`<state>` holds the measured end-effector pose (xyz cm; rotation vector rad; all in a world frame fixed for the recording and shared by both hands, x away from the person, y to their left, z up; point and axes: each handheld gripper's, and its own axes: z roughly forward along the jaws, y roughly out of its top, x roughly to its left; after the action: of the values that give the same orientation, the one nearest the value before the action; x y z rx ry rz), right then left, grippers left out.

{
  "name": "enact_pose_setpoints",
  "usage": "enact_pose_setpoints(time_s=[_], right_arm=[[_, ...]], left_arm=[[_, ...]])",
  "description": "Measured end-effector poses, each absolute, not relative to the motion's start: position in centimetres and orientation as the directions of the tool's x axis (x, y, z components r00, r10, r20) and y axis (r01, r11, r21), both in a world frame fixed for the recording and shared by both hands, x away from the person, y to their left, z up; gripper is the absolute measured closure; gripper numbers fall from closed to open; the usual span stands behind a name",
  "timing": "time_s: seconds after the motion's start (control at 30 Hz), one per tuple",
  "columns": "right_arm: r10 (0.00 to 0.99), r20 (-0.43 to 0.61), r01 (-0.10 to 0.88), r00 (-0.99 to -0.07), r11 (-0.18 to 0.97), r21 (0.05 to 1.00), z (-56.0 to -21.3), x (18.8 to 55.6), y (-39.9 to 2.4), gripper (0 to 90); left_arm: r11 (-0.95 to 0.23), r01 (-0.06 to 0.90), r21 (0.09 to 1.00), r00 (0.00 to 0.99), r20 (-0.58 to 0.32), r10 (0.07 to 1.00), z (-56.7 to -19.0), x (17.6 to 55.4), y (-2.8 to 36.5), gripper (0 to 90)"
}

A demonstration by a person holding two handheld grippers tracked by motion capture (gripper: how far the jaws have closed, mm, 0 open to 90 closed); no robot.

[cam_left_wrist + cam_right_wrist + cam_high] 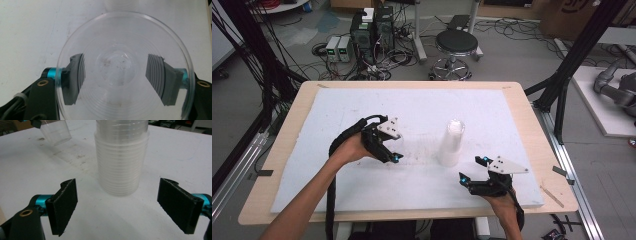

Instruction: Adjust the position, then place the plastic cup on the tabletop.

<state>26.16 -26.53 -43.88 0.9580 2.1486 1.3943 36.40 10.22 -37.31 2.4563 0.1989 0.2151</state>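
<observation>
My left gripper point(117, 77) clamps a clear cup point(125, 67) at frame centre. My right gripper point(117, 205), jaws wide and holding nothing, faces the cup stack point(121, 157) at upper centre.

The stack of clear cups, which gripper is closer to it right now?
Right. The right gripper sits just in front of the stack of cups, jaws open toward it. The left gripper is farther off to its left, holding a single clear cup.

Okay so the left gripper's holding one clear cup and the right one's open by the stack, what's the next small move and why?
Probably ease the right gripper forward around the cup stack: its jaws stand open, short of the stack's base, while the left gripper already clamps a single cup.
</observation>
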Motion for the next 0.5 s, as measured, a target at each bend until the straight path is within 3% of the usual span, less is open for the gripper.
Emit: enact_pose_setpoints(time_s=[0.5], right_arm=[[0.749,0.038,0.341,-0.661,0.255,0.905,-44.31,26.41,-26.86,16.7]], left_arm=[[-0.787,0.097,0.609,0.974,0.104,0.201,-37.59,36.56,9.72,31.5]])
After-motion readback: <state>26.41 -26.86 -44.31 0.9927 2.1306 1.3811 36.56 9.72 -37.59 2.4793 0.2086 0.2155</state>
